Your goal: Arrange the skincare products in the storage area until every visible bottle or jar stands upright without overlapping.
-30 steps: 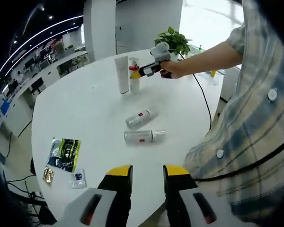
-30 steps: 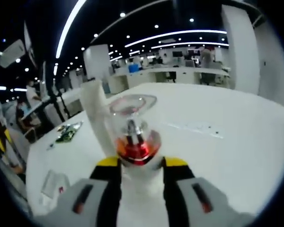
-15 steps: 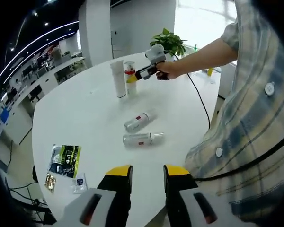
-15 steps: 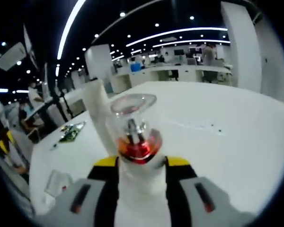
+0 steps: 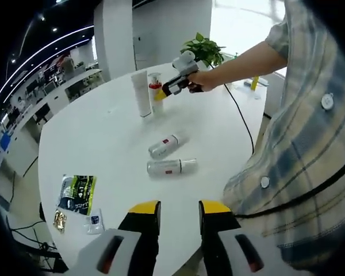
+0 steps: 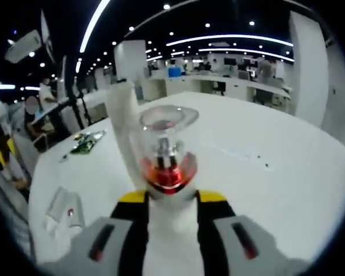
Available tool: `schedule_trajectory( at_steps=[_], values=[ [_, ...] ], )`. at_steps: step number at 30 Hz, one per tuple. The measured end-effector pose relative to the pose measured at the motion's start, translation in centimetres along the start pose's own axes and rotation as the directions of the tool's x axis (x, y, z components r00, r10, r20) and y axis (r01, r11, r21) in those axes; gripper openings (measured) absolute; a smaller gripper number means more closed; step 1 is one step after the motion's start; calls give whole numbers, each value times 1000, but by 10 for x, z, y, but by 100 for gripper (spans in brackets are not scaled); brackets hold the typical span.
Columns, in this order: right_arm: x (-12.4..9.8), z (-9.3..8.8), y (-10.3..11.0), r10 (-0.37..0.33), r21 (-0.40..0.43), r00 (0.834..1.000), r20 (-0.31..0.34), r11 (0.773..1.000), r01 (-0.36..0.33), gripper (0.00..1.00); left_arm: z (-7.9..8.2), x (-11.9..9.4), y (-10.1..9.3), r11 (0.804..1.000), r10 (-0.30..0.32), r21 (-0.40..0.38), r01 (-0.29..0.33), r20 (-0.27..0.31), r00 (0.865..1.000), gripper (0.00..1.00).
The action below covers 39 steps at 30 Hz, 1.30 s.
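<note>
Right claw point(image 6: 170, 198) pinches the red-collared pump bottle point(image 6: 164, 155), upright beside the white tube point(image 5: 140, 93) mid-bench point(image 5: 103, 138), as before. Left claw point(image 5: 178, 208) hangs spread over the near edge; two bottles point(image 5: 164, 146) lie flat.

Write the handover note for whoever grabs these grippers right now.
Right gripper: shut on the red-collared pump bottle, upright beside the standing white tube.
Left gripper: open, empty, near the table edge.
Done: tube and pump bottle upright.
Left: two silver bottles lie on their sides mid-table; stand both up, spaced apart.
</note>
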State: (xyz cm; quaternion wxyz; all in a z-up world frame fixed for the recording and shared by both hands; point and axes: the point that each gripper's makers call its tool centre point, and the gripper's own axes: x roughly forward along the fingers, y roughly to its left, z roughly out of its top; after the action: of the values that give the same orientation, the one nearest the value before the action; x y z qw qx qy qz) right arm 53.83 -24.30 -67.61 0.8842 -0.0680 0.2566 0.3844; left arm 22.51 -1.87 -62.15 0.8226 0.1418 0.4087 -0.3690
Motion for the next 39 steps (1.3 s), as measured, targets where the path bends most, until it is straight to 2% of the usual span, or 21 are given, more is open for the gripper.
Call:
schedule_trajectory(
  at_steps=[30, 39],
  values=[
    [5, 2, 10, 0, 9, 1000, -19, 1000, 0, 30, -3, -6, 2, 1000, 29, -8, -29, 9, 1000, 27],
    [0, 4, 11, -2, 67, 1000, 5, 998, 2, 33, -4, -7, 2, 999, 37, -13, -37, 17, 999, 27]
  ],
)
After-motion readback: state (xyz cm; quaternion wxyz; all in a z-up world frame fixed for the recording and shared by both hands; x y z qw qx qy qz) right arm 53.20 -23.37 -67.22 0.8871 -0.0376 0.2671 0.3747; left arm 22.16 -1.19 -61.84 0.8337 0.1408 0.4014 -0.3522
